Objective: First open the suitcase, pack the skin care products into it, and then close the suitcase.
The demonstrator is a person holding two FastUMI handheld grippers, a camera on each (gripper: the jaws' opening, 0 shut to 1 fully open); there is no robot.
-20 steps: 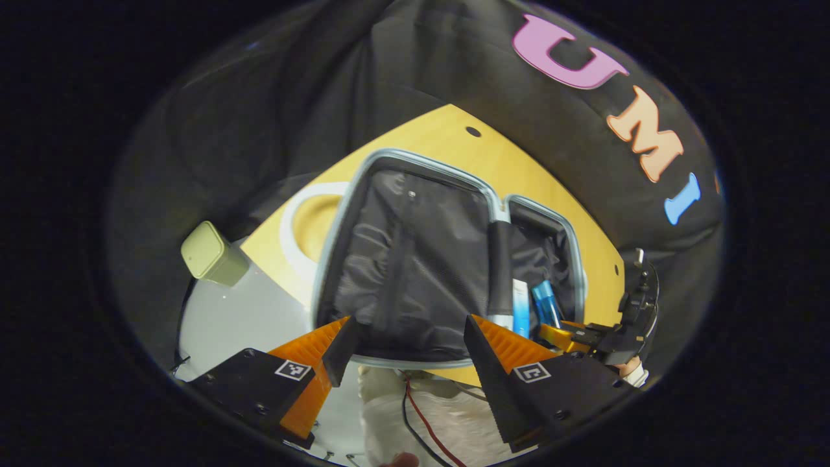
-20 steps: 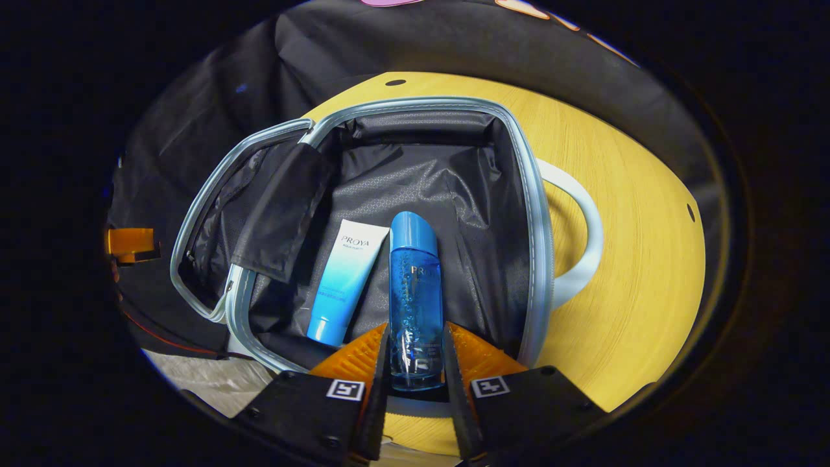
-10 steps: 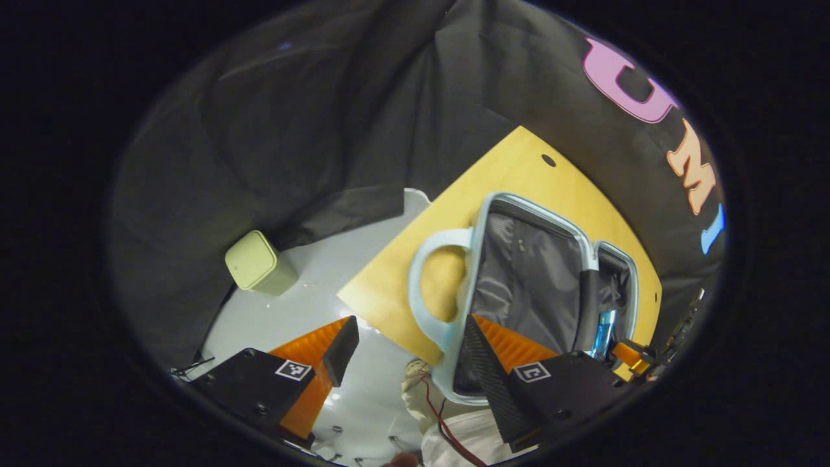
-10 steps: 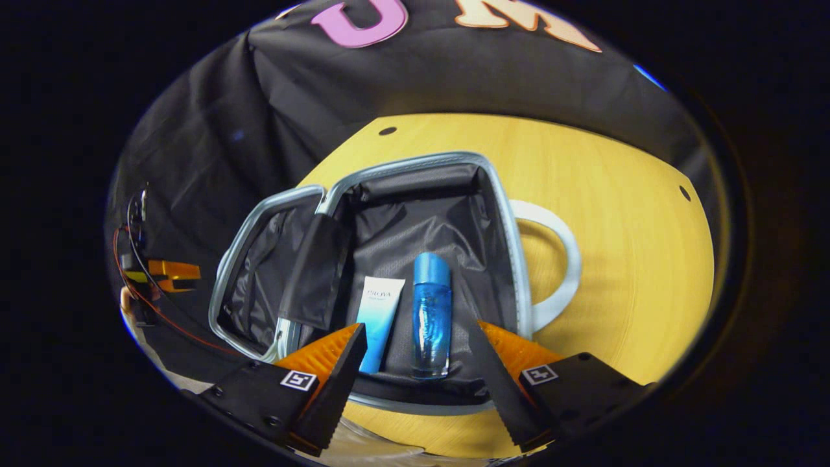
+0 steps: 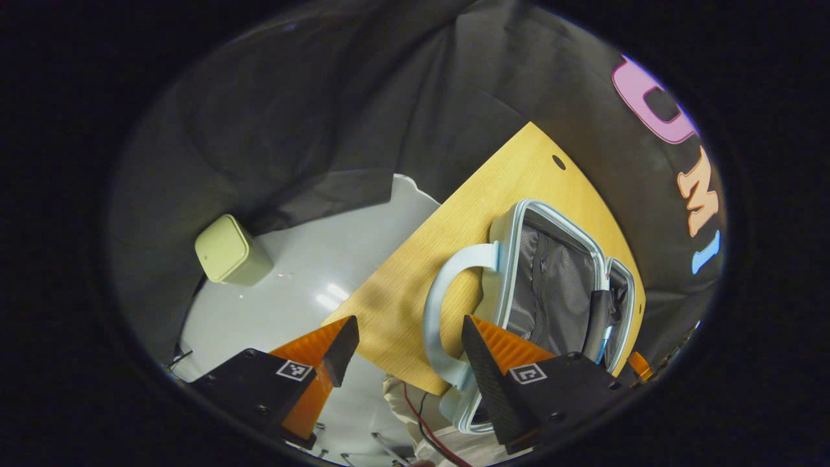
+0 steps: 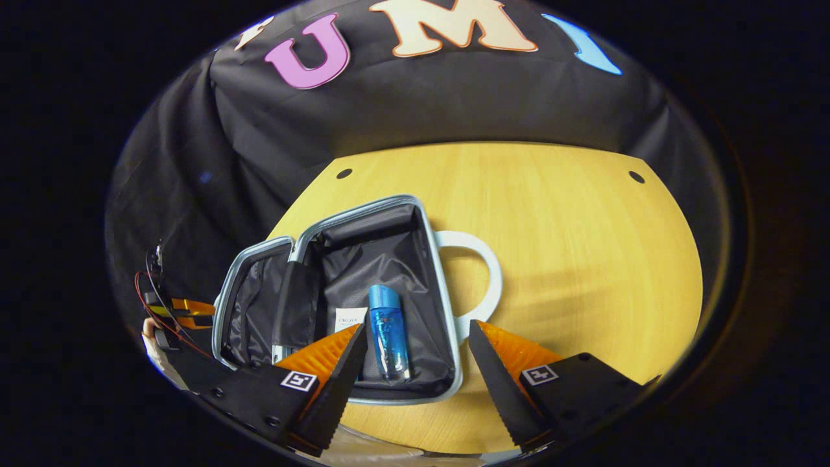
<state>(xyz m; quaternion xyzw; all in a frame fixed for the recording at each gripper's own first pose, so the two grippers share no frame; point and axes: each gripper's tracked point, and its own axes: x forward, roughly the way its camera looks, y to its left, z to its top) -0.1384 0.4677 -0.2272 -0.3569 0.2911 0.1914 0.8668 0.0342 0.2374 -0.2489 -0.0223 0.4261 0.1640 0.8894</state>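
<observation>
The small light-blue suitcase (image 6: 363,211) lies open on the wooden board (image 6: 570,246), its dark lining showing. Inside its right half lie a blue bottle (image 6: 389,331) and, to its left, a white-and-blue tube (image 6: 349,319). My right gripper (image 6: 417,327) hovers open above and in front of the case, holding nothing. In the left gripper view the suitcase (image 5: 557,217) is at the right, with its looped handle (image 5: 447,305) toward me. My left gripper (image 5: 408,322) is open and empty, over the board's edge beside the handle.
A pale green box (image 5: 227,250) stands on the grey surface (image 5: 311,272) left of the board. The other gripper and a hand with red wiring (image 6: 185,311) are beyond the suitcase's left half. Black cloth walls surround the board.
My right gripper let go of the blue bottle, opened, and drew back and up from the case. My left gripper swung left, so the suitcase slid to the right of its view.
</observation>
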